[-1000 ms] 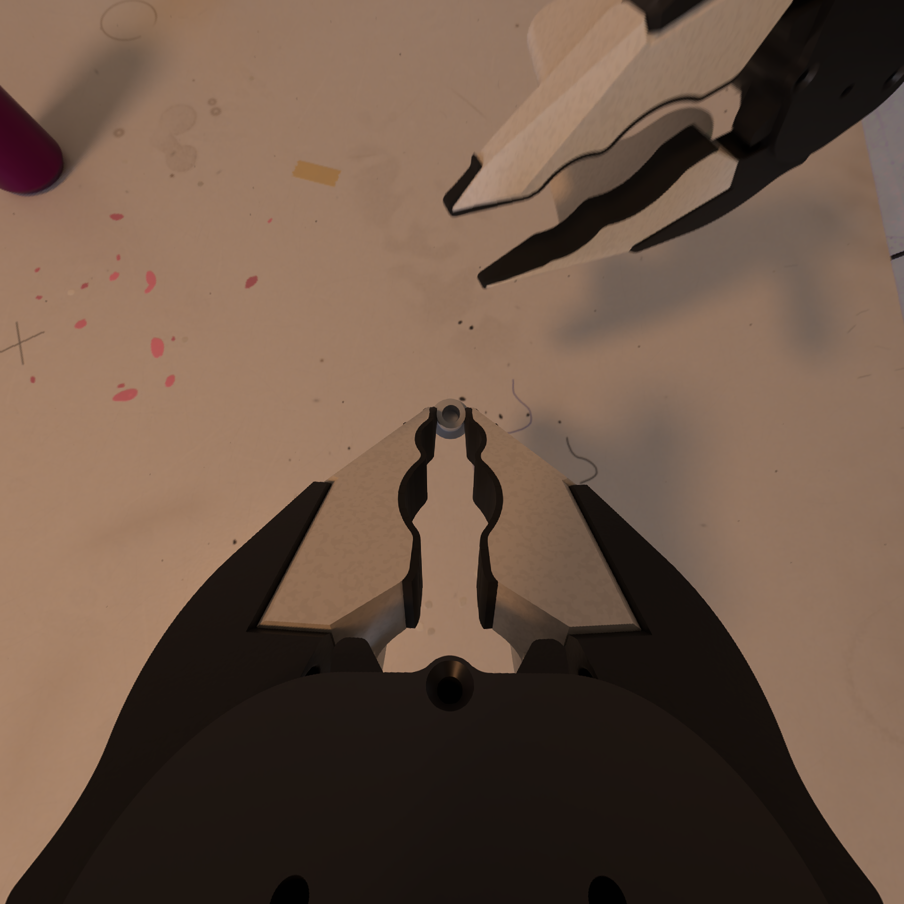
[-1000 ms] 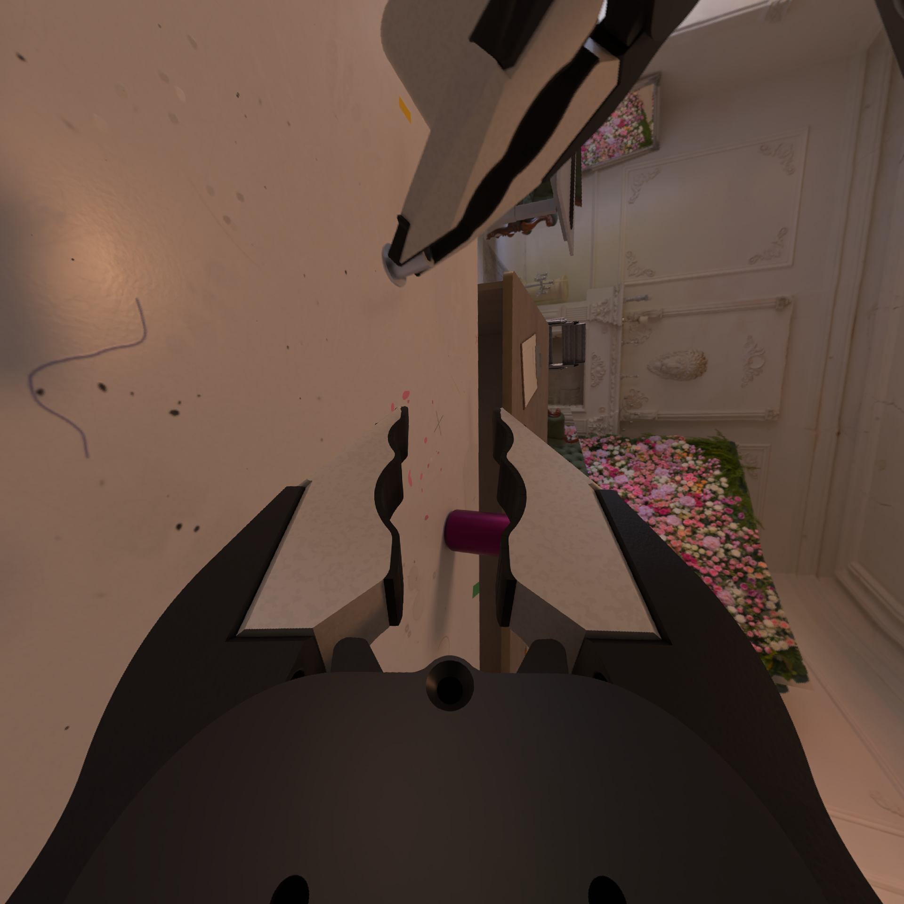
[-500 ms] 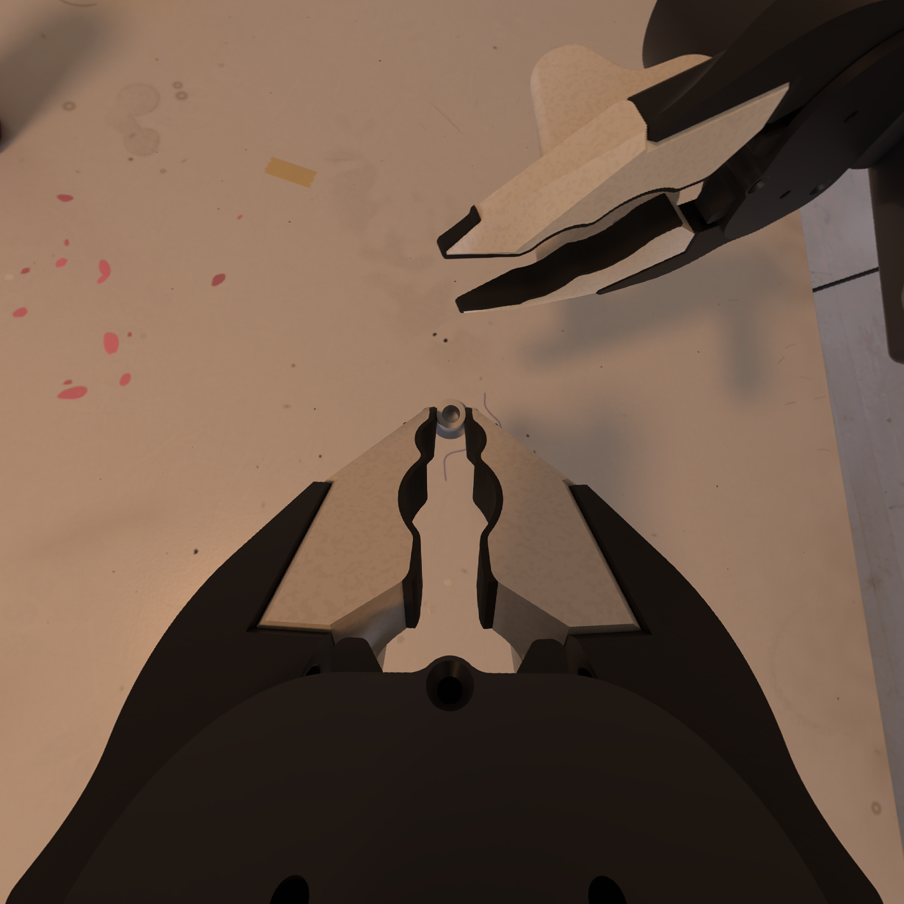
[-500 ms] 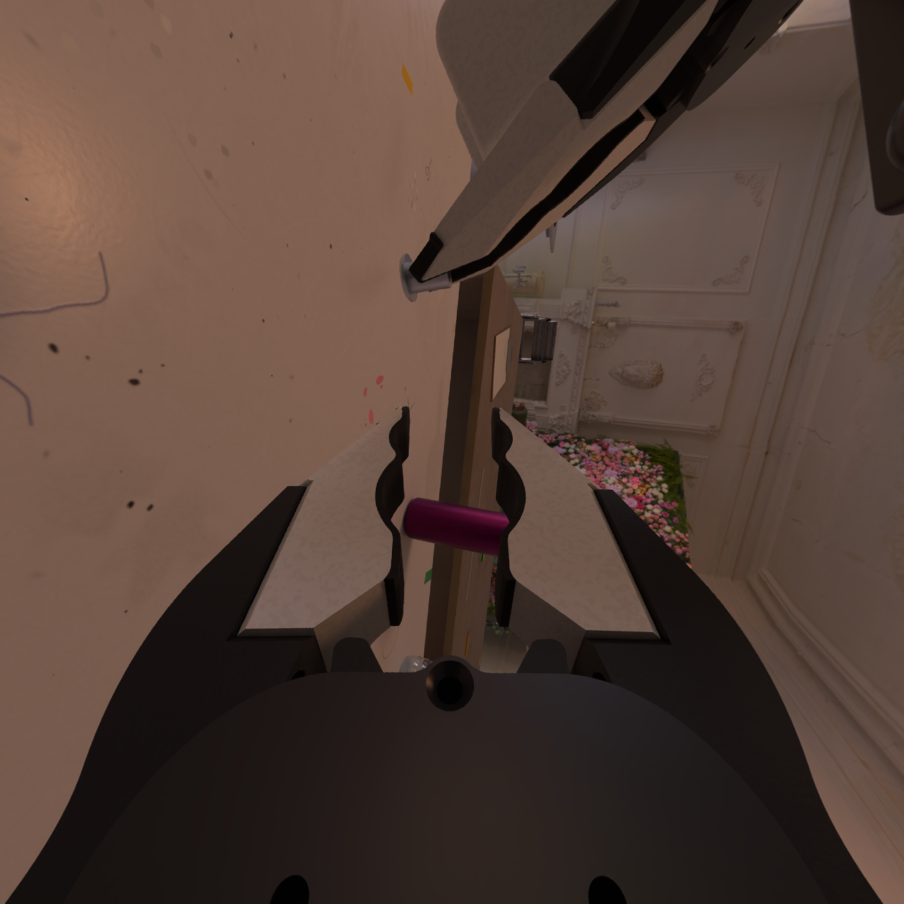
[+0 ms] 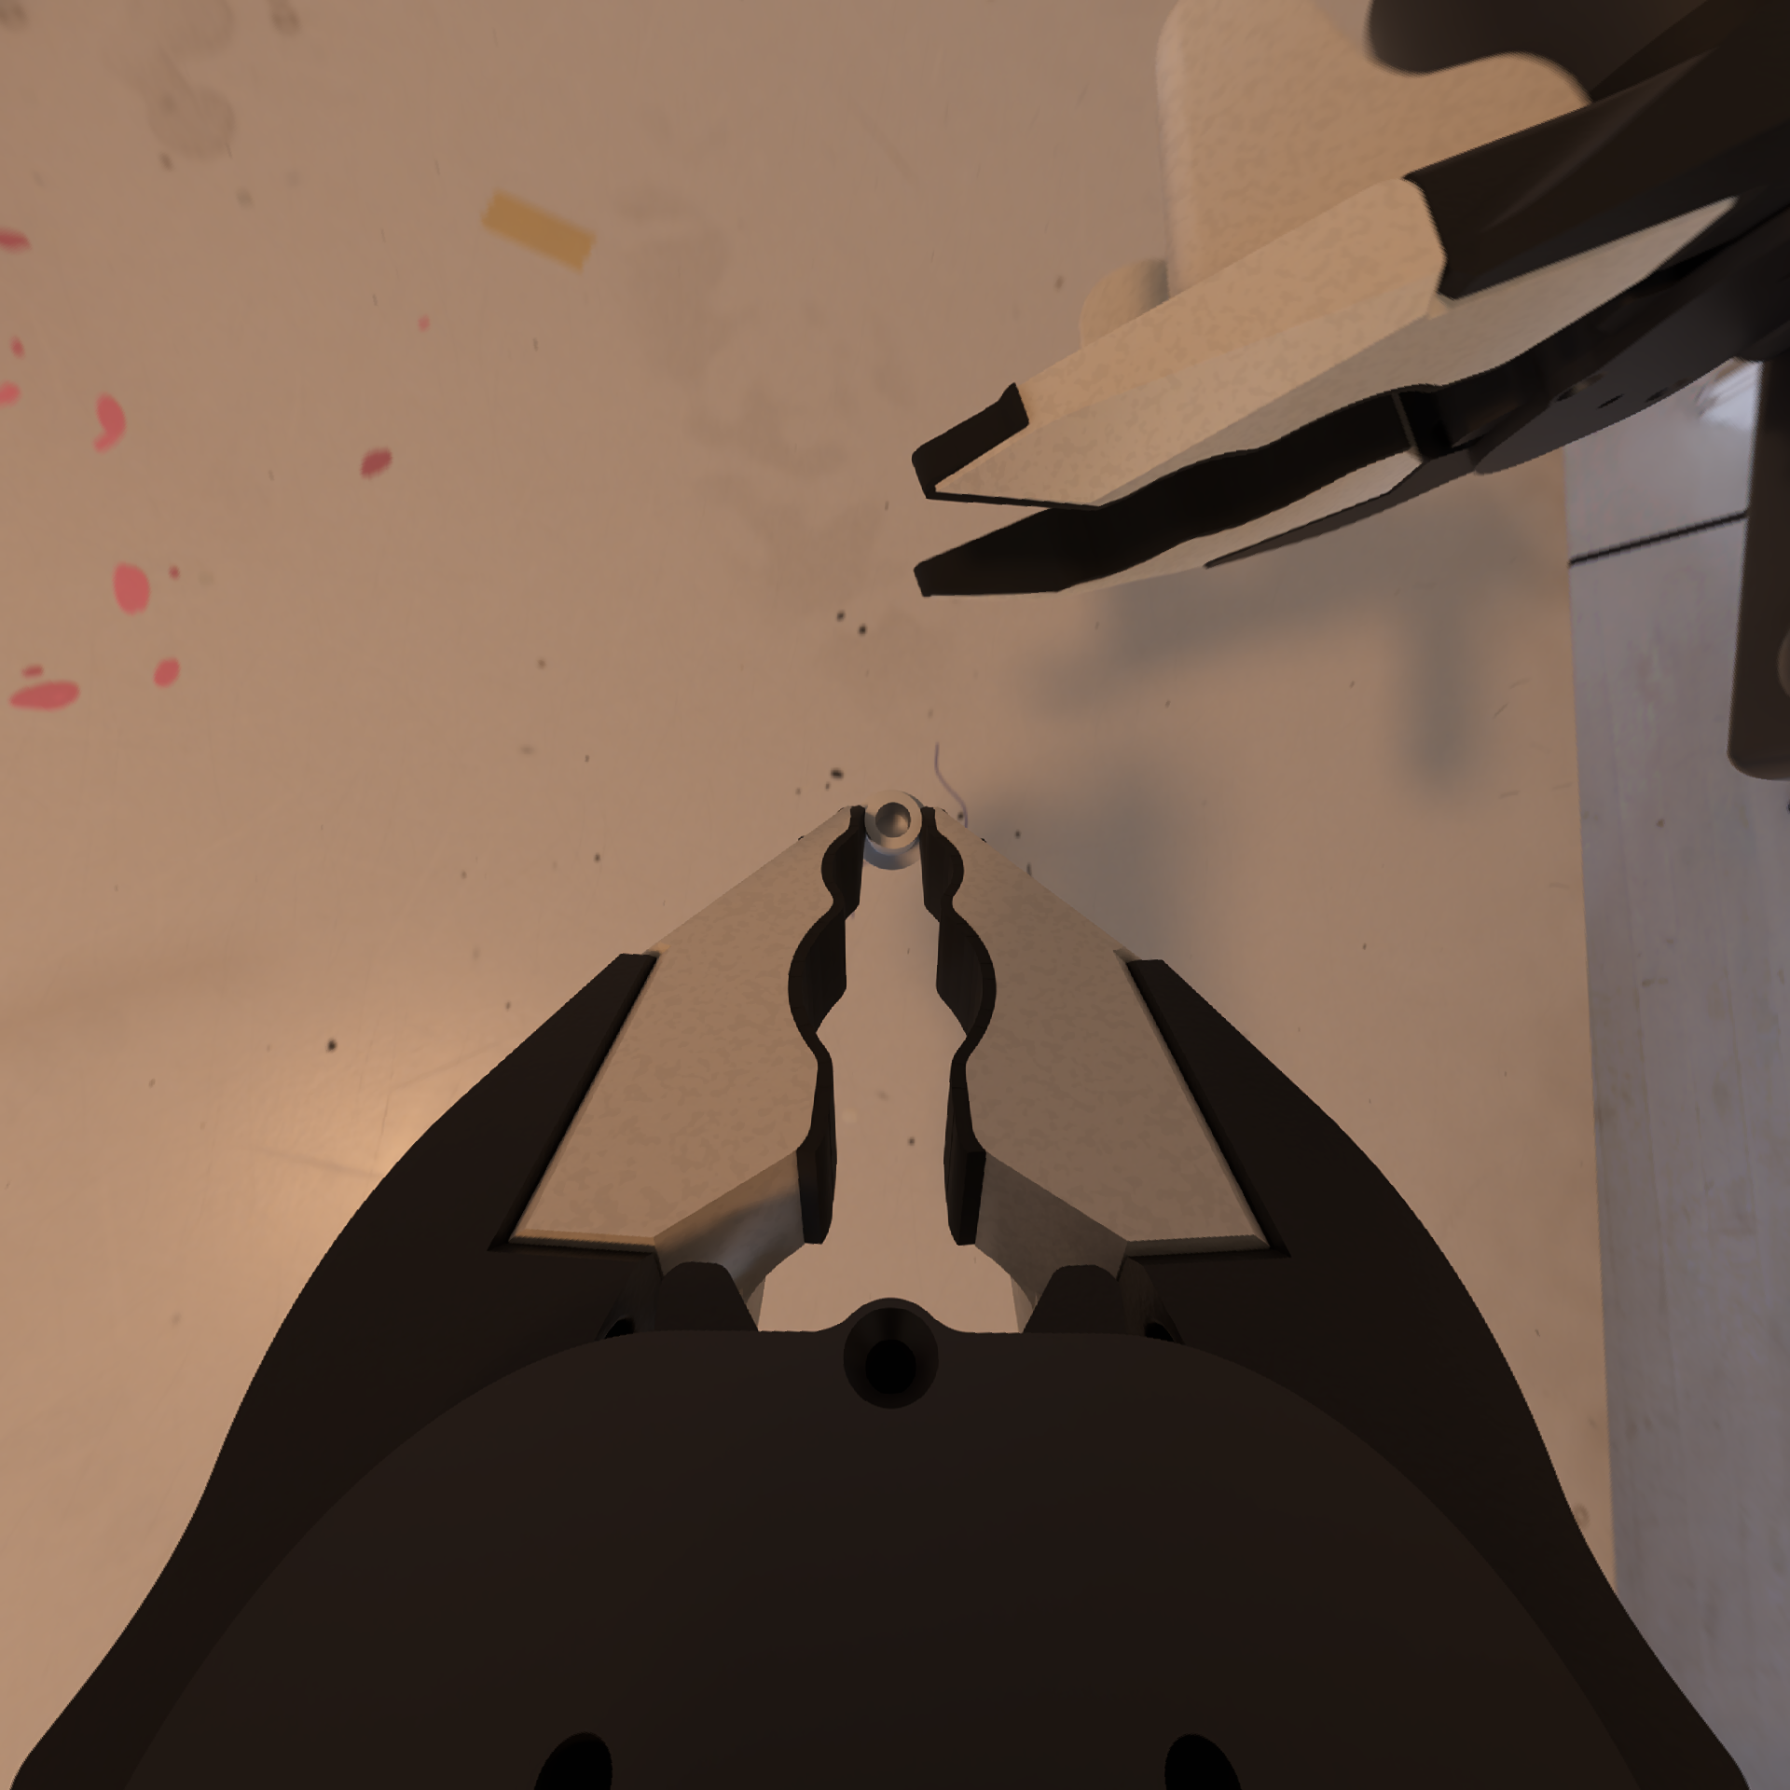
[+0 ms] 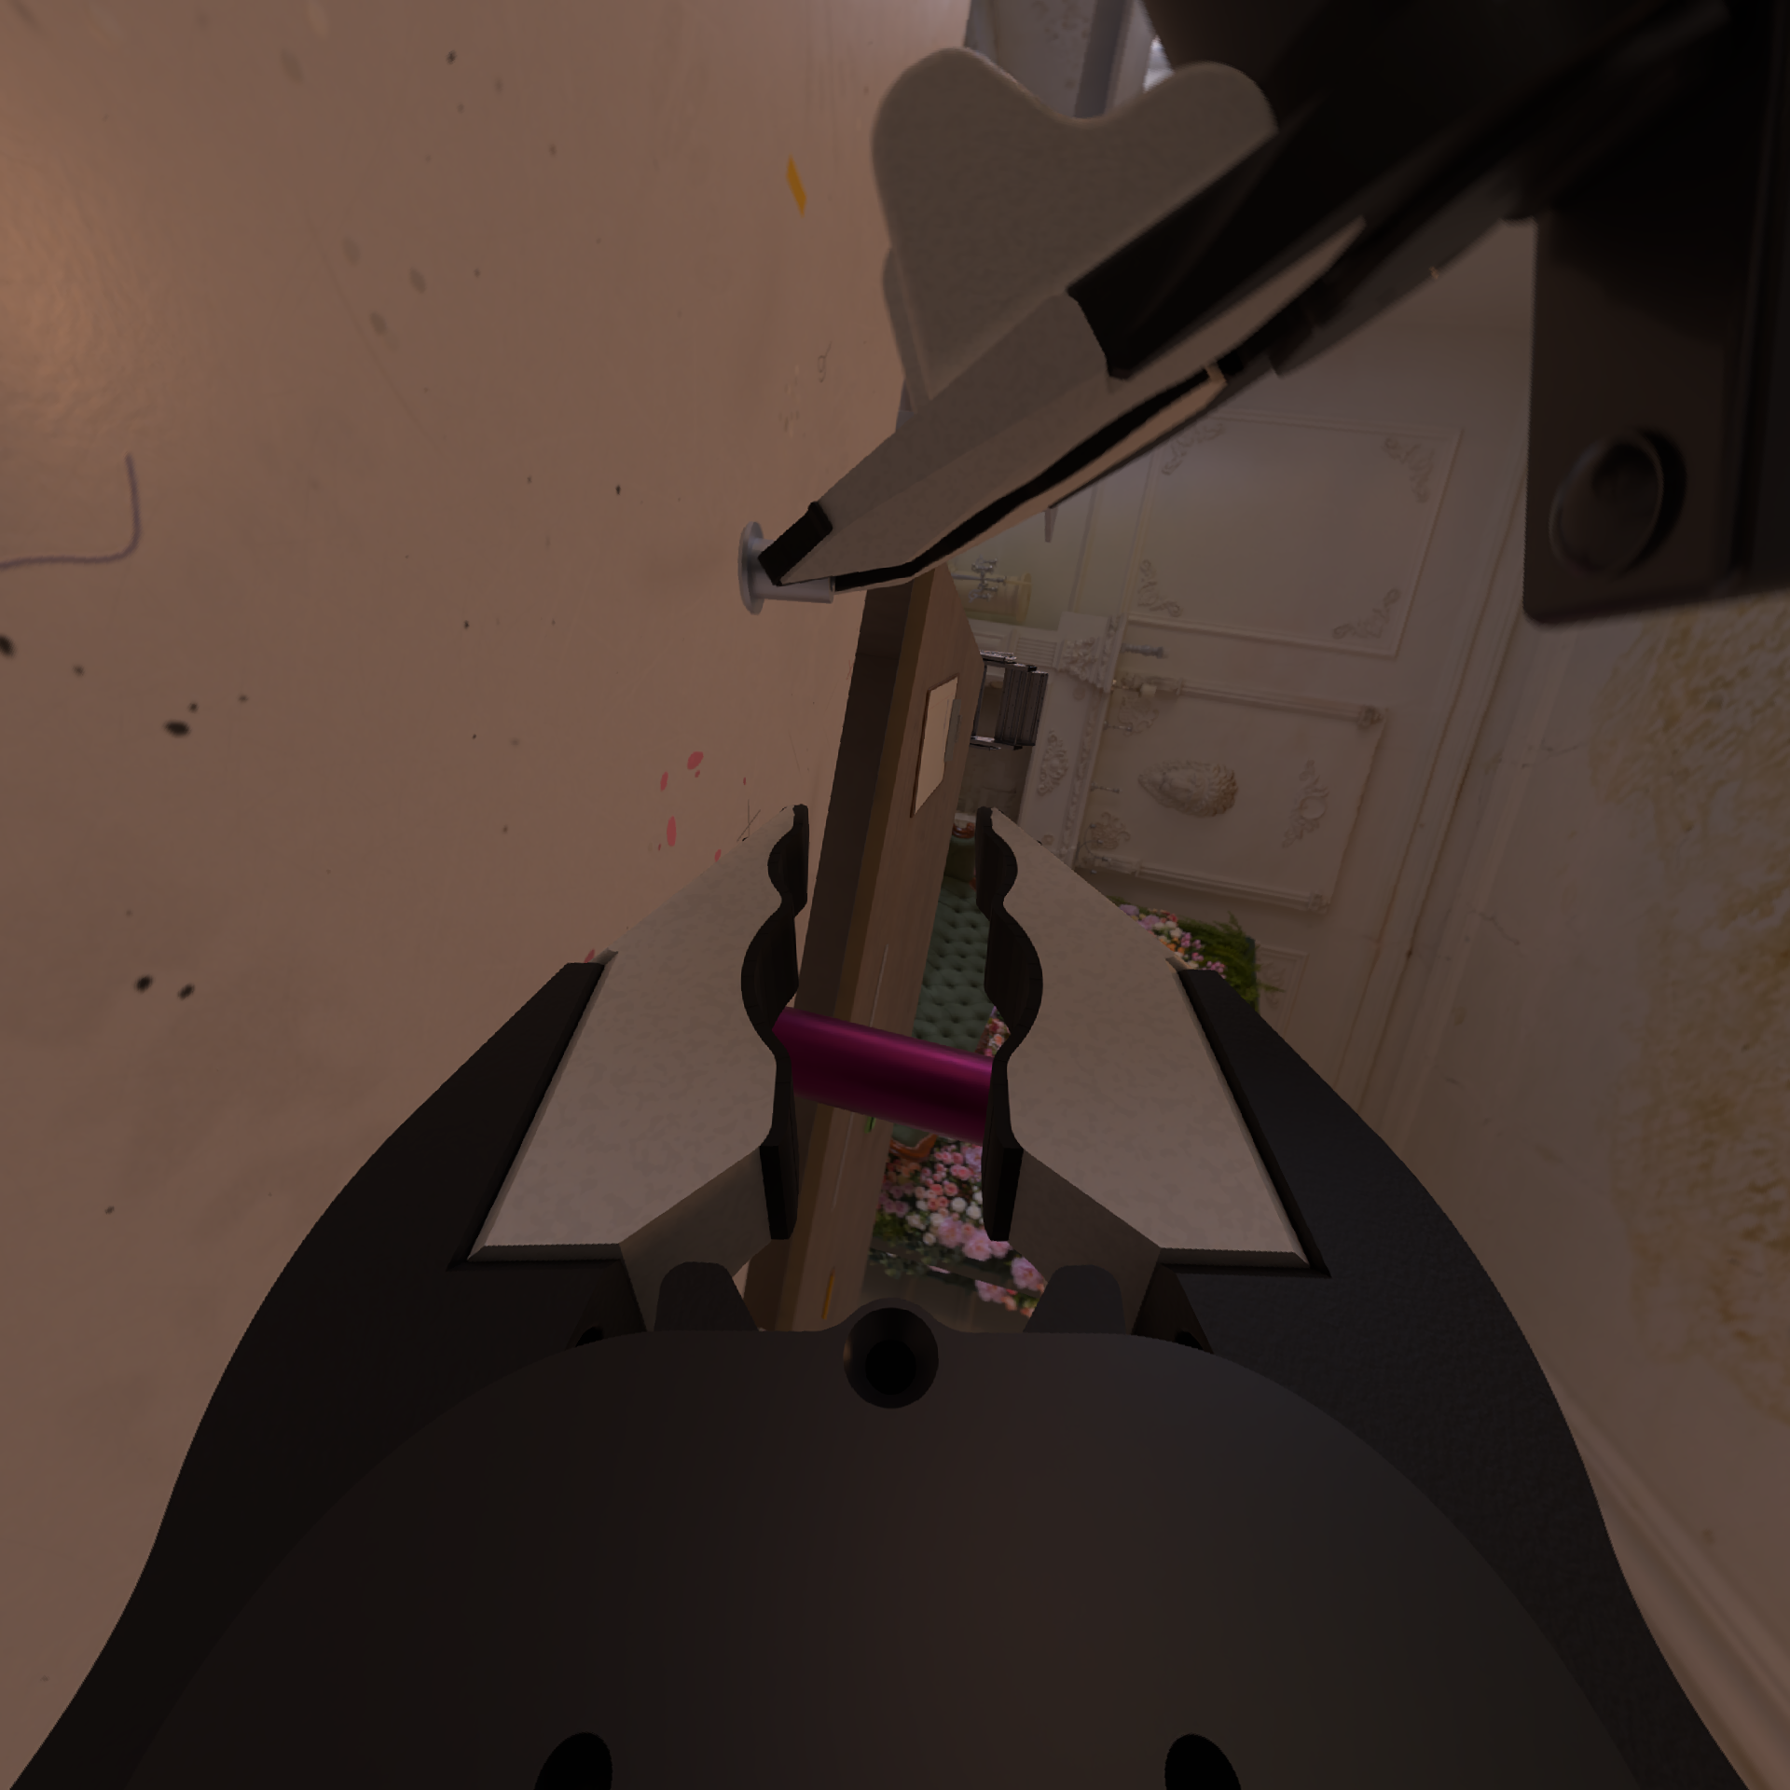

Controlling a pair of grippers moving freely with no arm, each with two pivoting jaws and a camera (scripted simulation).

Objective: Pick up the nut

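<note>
The nut (image 5: 893, 835) is small, grey and flanged. My left gripper (image 5: 893, 823) is shut on it at the very fingertips, just above the beige table (image 5: 484, 872). In the right wrist view the nut (image 6: 754, 579) shows at the tip of the left gripper (image 6: 794, 570), close to the table surface; I cannot tell whether it touches. My right gripper (image 6: 891, 823) is open and empty. In the left wrist view the right gripper (image 5: 928, 528) hovers ahead and to the right of the nut, apart from it.
A magenta cylinder (image 6: 886, 1075) stands far off on the table, seen between my right fingers. The table's right edge (image 5: 1574, 872) is near, with pale floor beyond it. Red paint spots (image 5: 131, 586) and a tan tape scrap (image 5: 538, 231) mark the tabletop.
My left gripper has moved to the right over the table with the nut held in its tips. The right gripper has shifted right and now points more level.
</note>
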